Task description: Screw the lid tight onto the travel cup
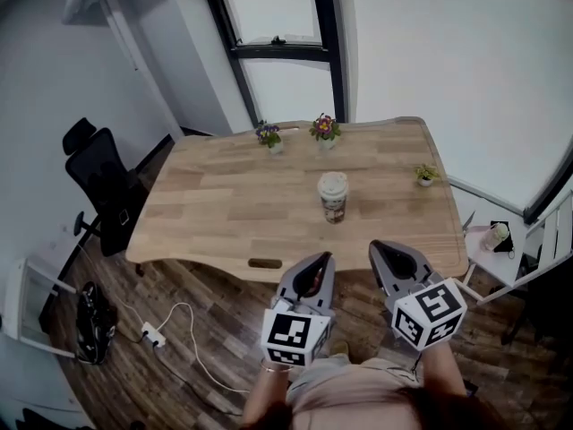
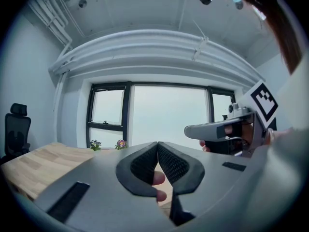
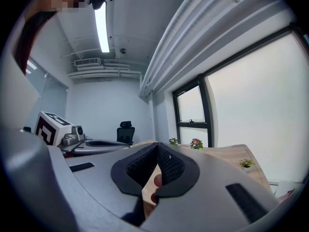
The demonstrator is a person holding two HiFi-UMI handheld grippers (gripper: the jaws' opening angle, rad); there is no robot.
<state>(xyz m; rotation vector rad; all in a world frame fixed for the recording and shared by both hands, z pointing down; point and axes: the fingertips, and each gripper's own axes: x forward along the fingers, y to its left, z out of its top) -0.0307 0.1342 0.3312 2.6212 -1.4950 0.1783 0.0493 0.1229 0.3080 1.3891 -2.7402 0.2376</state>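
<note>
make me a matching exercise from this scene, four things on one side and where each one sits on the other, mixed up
Things
1. travel cup
2. small green plant
3. black office chair
4. white power strip

Places
A. on the floor by the near left corner of the table
B. middle of the table
C. beside the table's left end
D. near the table's right edge

Pairs: 1-B, 2-D, 3-C, 4-A

A light wooden table [image 1: 215,204] is seen ahead of both pairs of jaws. A lidded travel cup [image 1: 333,197] is stood upright mid-table, straight beyond them. Farther past it, a purple-flowered pot [image 1: 268,136] and a pink-flowered pot [image 1: 325,130] are parked at the far edge, with a small green plant [image 1: 426,175] set off to the jaws' right.
</note>
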